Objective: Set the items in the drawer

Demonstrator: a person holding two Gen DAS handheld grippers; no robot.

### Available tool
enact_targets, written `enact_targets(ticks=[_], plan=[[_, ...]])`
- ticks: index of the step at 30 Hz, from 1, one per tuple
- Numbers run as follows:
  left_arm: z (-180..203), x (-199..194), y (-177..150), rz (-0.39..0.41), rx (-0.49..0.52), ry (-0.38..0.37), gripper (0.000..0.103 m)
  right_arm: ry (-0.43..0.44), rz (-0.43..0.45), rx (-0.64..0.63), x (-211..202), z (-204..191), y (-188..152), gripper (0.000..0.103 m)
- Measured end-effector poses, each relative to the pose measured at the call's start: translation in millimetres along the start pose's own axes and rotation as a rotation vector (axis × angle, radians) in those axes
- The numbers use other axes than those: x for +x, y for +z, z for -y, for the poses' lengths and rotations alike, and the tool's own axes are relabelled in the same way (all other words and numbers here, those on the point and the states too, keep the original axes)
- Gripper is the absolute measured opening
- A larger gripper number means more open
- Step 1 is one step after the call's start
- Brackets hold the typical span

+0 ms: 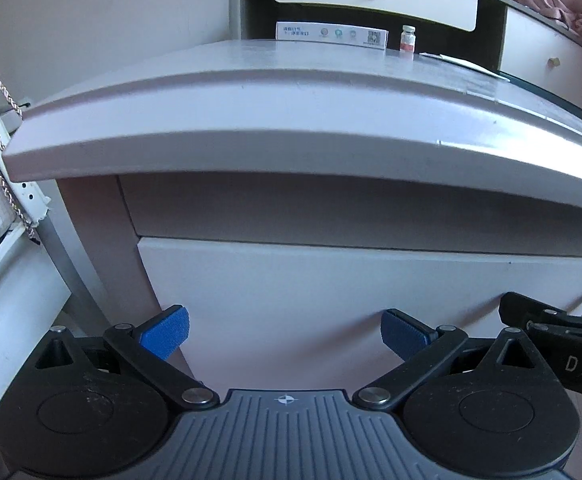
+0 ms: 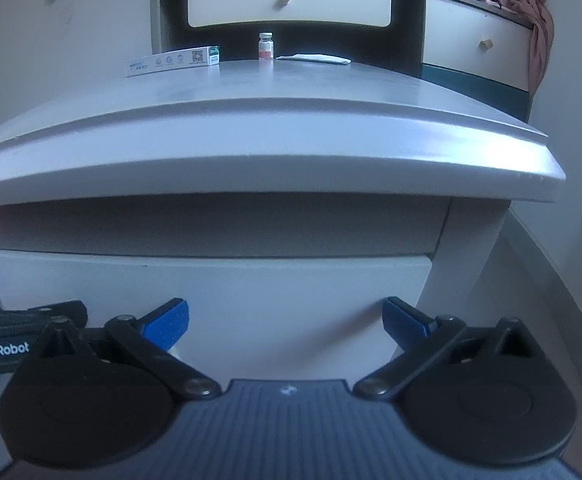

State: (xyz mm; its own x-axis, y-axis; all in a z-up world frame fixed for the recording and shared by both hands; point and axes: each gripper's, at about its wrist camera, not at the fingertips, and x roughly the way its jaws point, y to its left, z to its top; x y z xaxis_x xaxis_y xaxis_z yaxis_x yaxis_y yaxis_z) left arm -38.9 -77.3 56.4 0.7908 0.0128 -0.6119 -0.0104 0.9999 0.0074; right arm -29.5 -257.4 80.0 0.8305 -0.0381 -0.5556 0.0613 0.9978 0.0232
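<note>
White and handleless drawer front (image 2: 211, 296), both grippers (image 1: 285, 334) (image 2: 285, 326) gaping empty near it, risking fingers slipping off, far box (image 2: 173, 62) and vial (image 2: 266, 46) waiting.

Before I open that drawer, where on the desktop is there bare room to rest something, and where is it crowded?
The desktop is bare from its front edge back to the far row. That row is the crowded part: the long white box at left, the small bottle in the middle, and flat white paper to the right. Both grippers, left and right, hang open before the closed drawer front.
</note>
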Motion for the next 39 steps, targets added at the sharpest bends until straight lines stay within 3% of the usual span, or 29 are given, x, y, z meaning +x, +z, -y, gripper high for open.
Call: enact_targets(ticks=[11, 19, 39], plan=[[0, 3, 0, 0.003, -0.006, -0.008, 0.103, 0.005, 0.005, 0.004, 4, -1, 1, 0.103], [5, -2, -6, 0.02, 0.042, 0.019, 0.103, 0.004, 0.007, -0.018, 3, -4, -5, 0.103], [13, -22, -21, 0.032, 0.043, 0.019, 0.103, 0.013, 0.04, -0.007, -27, 2, -19, 0.103]])
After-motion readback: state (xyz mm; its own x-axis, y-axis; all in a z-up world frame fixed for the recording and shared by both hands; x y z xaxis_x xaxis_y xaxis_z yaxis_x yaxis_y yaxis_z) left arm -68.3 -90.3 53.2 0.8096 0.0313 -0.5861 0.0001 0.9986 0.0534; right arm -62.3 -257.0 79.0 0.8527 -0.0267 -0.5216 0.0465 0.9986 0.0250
